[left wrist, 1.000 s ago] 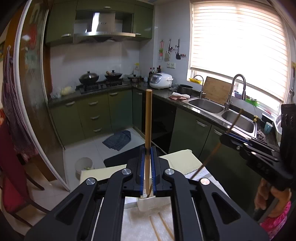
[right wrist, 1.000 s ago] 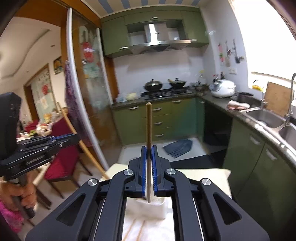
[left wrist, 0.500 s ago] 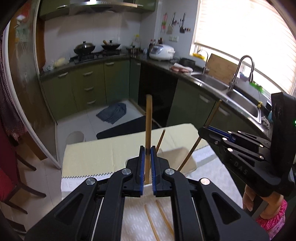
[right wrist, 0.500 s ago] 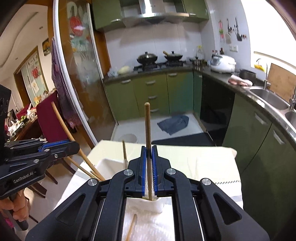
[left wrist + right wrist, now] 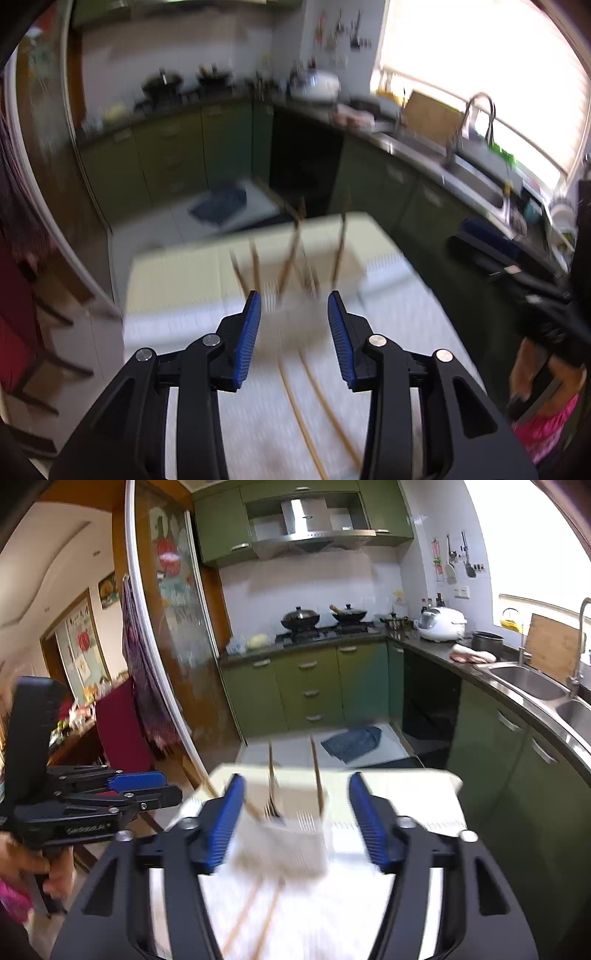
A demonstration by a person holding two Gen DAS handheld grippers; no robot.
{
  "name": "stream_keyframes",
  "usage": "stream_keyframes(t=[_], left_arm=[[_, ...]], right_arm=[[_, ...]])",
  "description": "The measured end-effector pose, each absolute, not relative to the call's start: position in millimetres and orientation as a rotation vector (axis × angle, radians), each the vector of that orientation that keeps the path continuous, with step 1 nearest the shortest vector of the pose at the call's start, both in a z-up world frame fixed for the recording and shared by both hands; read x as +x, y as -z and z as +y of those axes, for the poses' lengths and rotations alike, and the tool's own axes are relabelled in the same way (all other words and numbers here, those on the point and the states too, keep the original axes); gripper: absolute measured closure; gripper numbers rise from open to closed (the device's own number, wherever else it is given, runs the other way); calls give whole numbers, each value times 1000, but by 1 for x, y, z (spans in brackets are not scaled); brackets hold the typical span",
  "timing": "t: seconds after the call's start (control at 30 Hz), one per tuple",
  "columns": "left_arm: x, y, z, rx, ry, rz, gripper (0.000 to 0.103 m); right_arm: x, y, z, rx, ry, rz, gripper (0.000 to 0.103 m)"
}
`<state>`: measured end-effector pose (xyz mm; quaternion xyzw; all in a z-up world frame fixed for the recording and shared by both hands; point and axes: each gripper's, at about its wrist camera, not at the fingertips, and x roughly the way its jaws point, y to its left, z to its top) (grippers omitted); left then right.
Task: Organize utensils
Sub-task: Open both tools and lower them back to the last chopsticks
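The table (image 5: 424, 786) is filling mid-frame in both views, its white holder (image 5: 284, 845) standing centre with chopsticks (image 5: 291, 254) leaning inside. Two more loose chopsticks (image 5: 317, 417) are lying at lower centre. Left gripper (image 5: 294, 314) and right gripper (image 5: 295, 805) have just been opening, jaws apart and empty. The sticks are looking light, stiff and slippery; pinching mid-length seems best.

My right gripper (image 5: 295, 805) hangs with its blue pads apart, jaws having just been opening, nothing pinched between them. Beyond the pads stands a blurred white holder (image 5: 284, 843) with wooden chopsticks (image 5: 317, 771) leaning in it, on a white-clothed table (image 5: 417, 805). Two more chopsticks (image 5: 258, 919) lie on the cloth nearer me. My left gripper (image 5: 147, 788) juts in at left
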<state>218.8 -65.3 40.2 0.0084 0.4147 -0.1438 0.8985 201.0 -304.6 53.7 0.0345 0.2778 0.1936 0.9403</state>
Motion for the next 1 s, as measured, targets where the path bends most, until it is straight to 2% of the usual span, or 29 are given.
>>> stream_keyframes(t=[0.1,0.2,0.27,0.3,0.33,0.63,0.67,0.73,1.0], left_arm=[[205,17,-74,37,298,1040,67],[203,82,-85,48,303,1231,67],[208,118,-90,48,270,1308,72],[212,131,-91,54,246,1327,81],[216,138,-92,49,227,1338,83],[238,169,-95,18,115,1374,84],[238,168,-98,27,111,1361,85],[242,170,-102,34,104,1356,96],[251,166,-96,7,110,1335,97]], right_arm=[[172,-29,-317,17,-374,635,30],[158,5,-327,-44,-378,761,29],[151,26,-333,-63,-381,825,29],[147,36,-337,-62,-379,851,29],[144,43,-341,-57,-384,872,29],[134,76,-365,27,-393,932,25],[134,77,-365,32,-394,932,25],[139,74,-360,30,-401,934,25],[150,86,-321,-22,-450,987,24]])
